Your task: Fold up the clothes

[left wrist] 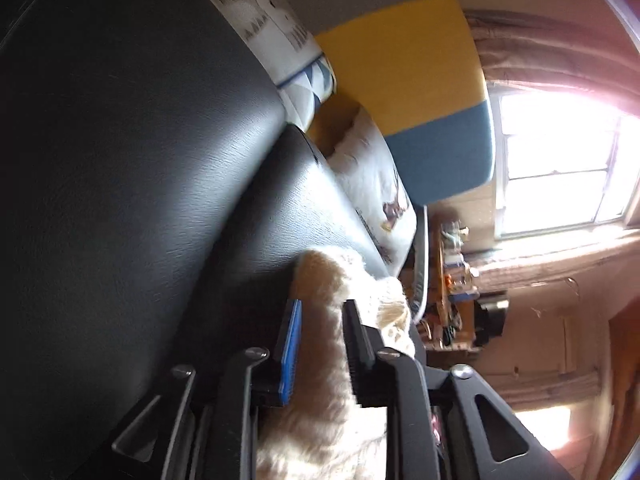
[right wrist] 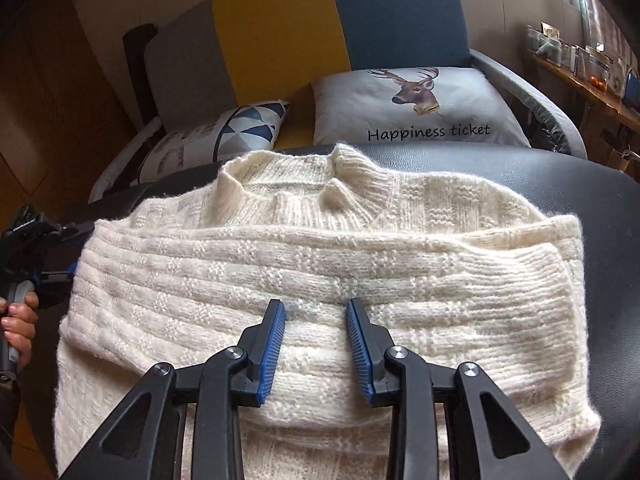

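A cream knitted sweater point(right wrist: 320, 264) lies on a black leather surface point(right wrist: 580, 200), collar at the far side and both sleeves folded across the body. My right gripper point(right wrist: 316, 308) is open and hovers over the middle of the sweater, touching nothing that I can see. In the left wrist view the camera is rolled sideways. My left gripper point(left wrist: 322, 310) has its jaws apart with a fold of the sweater point(left wrist: 340, 360) lying between them at the sweater's left edge. The left gripper also shows in the right wrist view point(right wrist: 44, 256), held by a hand at the far left.
Behind the black surface stands a sofa point(right wrist: 280, 28) with a grey, yellow and blue back. A deer cushion point(right wrist: 416, 108) and a triangle-patterned cushion point(right wrist: 240, 128) lie on it. A cluttered wooden shelf point(right wrist: 592, 76) is at the right, under a window.
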